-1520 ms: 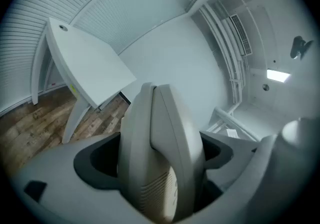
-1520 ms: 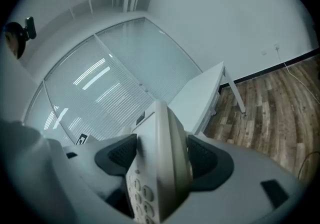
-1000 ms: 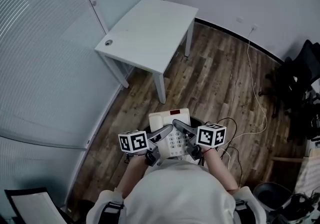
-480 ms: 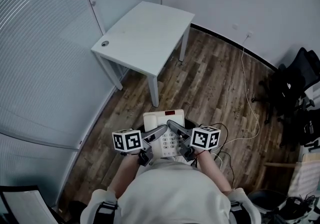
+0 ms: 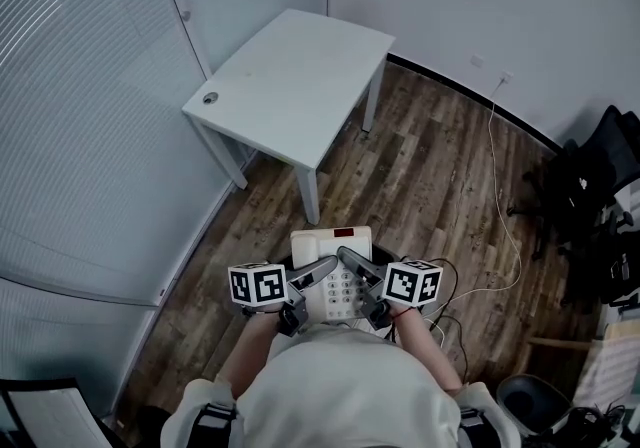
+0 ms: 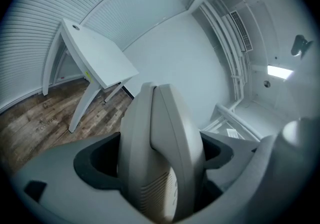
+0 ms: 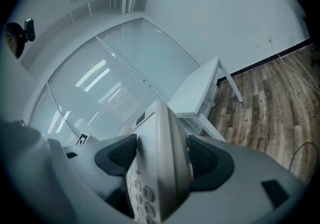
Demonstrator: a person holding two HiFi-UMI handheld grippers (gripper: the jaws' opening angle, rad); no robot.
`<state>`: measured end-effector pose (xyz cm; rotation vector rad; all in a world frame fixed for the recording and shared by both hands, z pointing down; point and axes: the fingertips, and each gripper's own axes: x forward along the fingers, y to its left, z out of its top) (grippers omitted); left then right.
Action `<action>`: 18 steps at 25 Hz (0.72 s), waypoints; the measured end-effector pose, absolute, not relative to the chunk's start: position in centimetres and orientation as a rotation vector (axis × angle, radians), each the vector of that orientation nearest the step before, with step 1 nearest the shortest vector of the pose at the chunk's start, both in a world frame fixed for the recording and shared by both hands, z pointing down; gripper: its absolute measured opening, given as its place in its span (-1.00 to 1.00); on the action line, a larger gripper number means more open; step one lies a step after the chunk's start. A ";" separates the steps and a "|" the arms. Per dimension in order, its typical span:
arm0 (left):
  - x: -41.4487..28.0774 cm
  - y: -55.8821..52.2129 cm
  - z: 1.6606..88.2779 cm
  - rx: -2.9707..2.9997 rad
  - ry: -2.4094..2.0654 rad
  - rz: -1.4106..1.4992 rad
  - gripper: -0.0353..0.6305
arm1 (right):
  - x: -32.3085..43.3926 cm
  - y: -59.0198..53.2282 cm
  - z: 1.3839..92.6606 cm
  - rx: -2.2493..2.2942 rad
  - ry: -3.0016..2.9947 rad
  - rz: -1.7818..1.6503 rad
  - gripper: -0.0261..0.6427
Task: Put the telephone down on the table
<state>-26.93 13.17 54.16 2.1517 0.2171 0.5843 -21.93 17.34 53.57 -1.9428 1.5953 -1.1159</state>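
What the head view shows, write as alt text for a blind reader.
A person holds a white telephone, the left gripper and right gripper each shut on one side of it. A white table stands ahead on the wooden floor.

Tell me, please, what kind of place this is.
Probably a small office: a white table stands beside a wall of blinds, on a wood-pattern floor, plus a desk telephone.

White bench (image 5: 290,76); brown wood-plank floor (image 5: 440,176); off-white telephone (image 5: 315,241); grey jaws, black-and-white square markers on left gripper (image 5: 318,268) and right gripper (image 5: 355,261).
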 end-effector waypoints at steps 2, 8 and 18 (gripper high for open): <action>-25.9 12.4 54.2 2.149 0.213 0.583 0.40 | -20.9 16.6 53.7 -1.942 1.597 -1.121 0.06; -22.5 10.0 54.2 2.141 0.209 0.578 0.40 | -17.5 14.1 53.6 -1.939 1.608 -1.131 0.06; -16.2 5.2 54.4 2.144 0.216 0.576 0.41 | -11.2 9.2 53.7 -1.944 1.610 -1.129 0.06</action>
